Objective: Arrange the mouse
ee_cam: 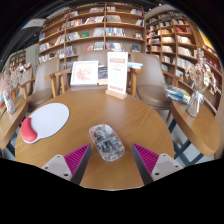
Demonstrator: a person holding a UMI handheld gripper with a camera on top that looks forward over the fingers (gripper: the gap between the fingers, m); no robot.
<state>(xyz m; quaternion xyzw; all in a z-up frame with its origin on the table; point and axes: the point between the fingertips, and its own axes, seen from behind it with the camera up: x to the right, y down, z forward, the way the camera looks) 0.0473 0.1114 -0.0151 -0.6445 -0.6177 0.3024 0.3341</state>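
While the mouse [106, 141] rests on the round wooden desk [130, 115] just ahead of your fingers [108, 158] and midway between them, you appear to be in the approach step, with no grasp made yet: the fingers stand open, their magenta pads [75, 157] well apart and touching nothing. The mouse looks clear-shelled or glossy, and its long axis runs from far left to near right, tilted somewhat off your line of approach; which end is the front I cannot tell from here. To the left lies a white oval mouse pad [48, 120] with a red wrist rest [28, 130] at its left end, and that is most likely where the mouse belongs. Your next move, as I judge it, calls for easing forward until the mouse sits between the pads, turning your wrist so they meet its long sides squarely, then closing gently, as a smooth shell may slip. At the far edge, a sign stand [118, 75] and a propped book [85, 72] are out of your way.
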